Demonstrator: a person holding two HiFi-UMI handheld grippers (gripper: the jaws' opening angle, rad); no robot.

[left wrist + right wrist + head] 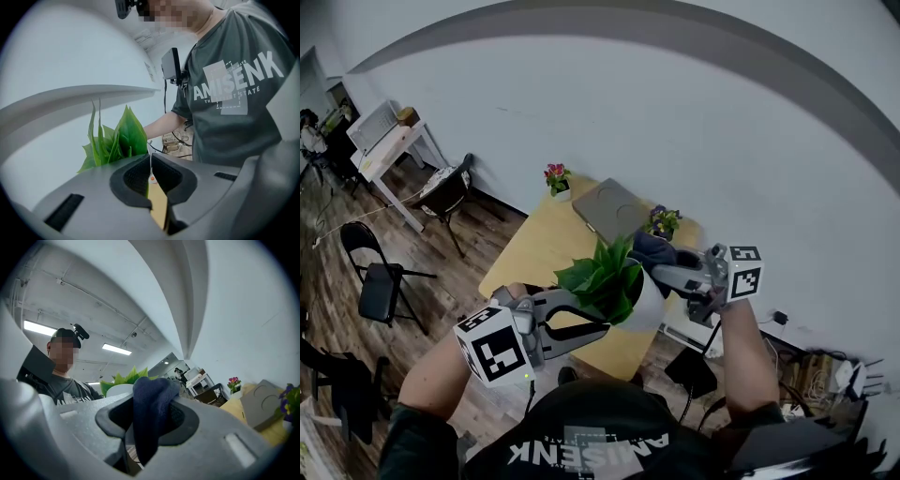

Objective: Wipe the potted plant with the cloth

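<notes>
Our left tongs point(151, 168) are pinched almost together on a thin white edge, seemingly the rim of the pot point(649, 302), with green leaves just beyond the left jaw. Our right tongs point(154, 401) are clamped on the dark blue cloth point(149, 418), which bulges up between the jaws and hangs below them. In the head view the cloth sits at the far right side of the plant point(605, 277), and the tongs flank it. The plant is at the near edge of the worktop point(539, 248); we cannot tell whether the pot rests on it. Farther back lie a grey slab point(609, 208), purple flowers point(662, 221) and red flowers point(555, 175). A folding chair point(375, 272) stands on the floor at left.
</notes>
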